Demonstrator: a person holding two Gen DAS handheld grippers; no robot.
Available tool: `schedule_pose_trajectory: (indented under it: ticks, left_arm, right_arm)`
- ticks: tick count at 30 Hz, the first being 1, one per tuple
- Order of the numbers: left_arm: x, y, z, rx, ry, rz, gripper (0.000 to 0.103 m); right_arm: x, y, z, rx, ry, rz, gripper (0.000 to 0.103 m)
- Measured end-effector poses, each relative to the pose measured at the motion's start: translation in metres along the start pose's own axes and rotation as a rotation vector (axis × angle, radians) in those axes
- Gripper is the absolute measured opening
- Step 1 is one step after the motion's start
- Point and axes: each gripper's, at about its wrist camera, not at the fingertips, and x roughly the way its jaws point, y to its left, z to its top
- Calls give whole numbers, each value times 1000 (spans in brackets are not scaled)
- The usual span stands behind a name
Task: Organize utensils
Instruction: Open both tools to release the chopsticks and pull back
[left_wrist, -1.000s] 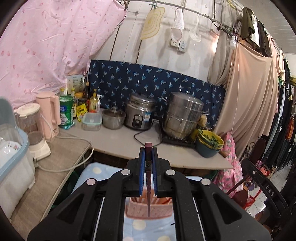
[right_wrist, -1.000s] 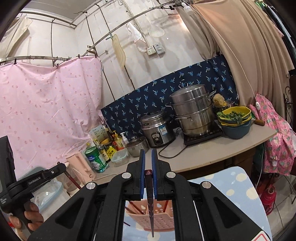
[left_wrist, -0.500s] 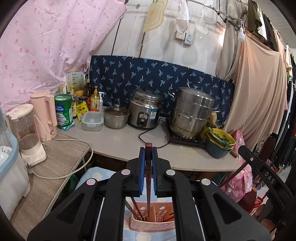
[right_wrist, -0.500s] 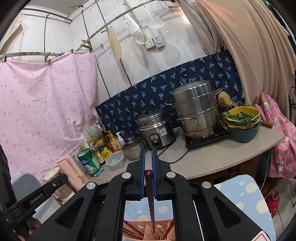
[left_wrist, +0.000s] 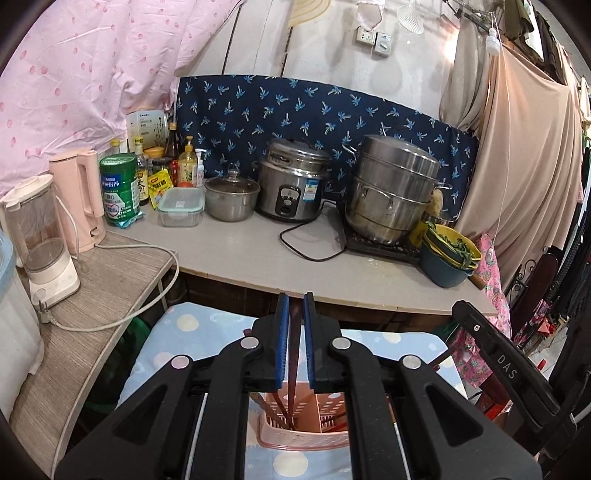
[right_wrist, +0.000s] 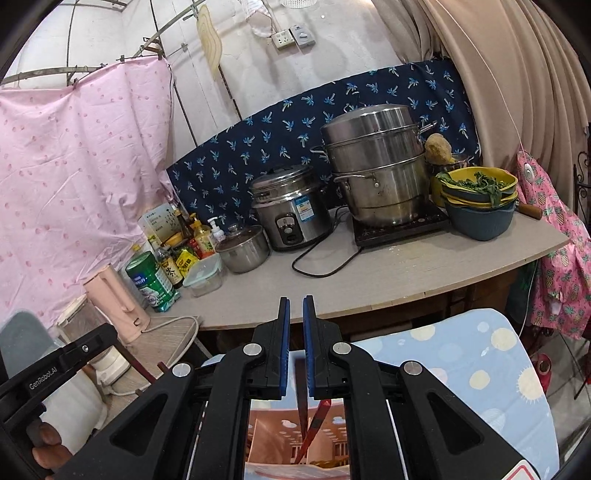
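Left gripper (left_wrist: 294, 306): the jaws stand slightly apart, with a dark red chopstick (left_wrist: 293, 365) upright in the gap between the blue pads (left_wrist: 283, 347). Whether the pads press on the chopstick cannot be told from the left wrist view. The lower end of the chopstick reaches into the pink perforated utensil basket (left_wrist: 295, 437), which sits directly below the jaws. Further chopsticks (left_wrist: 275, 410) lean inside the same basket.

Right gripper (right_wrist: 294, 306): the jaws stand slightly apart. A dark red chopstick (right_wrist: 301, 410) hangs below the gap, its upper part hidden between the pads, so contact cannot be confirmed. A second red chopstick (right_wrist: 314, 424) leans tilted just beside it. Both point down into the utensil basket (right_wrist: 273, 435) under the jaws.

The basket rests on a light blue cloth with pale dots (left_wrist: 177, 332), which covers a surface just in front of the bench (left_wrist: 240, 258).

On the bench, from left to right: a pink kettle (left_wrist: 79, 195), a green tin (left_wrist: 118, 190), a clear lidded container (left_wrist: 181, 206), a small lidded pot (left_wrist: 232, 197), a rice cooker (left_wrist: 293, 181), a stacked steel steamer (left_wrist: 391, 188) and a stack of bowls with greens (left_wrist: 448, 260).
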Motion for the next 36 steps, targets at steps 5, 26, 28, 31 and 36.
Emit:
schedule_pose_trajectory:
  ticks: [5, 26, 28, 31, 36]
  left_arm:
    - [3, 3, -4, -12, 15, 9, 23]
    - [-49, 3, -41, 29, 18, 28, 32]
    - [-56, 5, -53, 33, 34, 30, 32]
    - [-65, 6, -72, 49, 61, 30, 32]
    - [-78, 10, -104, 69, 104, 37, 32]
  right_arm:
    - [-3, 0, -3, -3, -1, -4, 13]
    - [-78, 6, -47, -48, -2, -26, 29]
    - [-88, 4, -58, -47, 16, -27, 29]
    - [-101, 0, -78, -41, 41, -29, 29]
    - [-121, -4, -114, -42, 89, -47, 29]
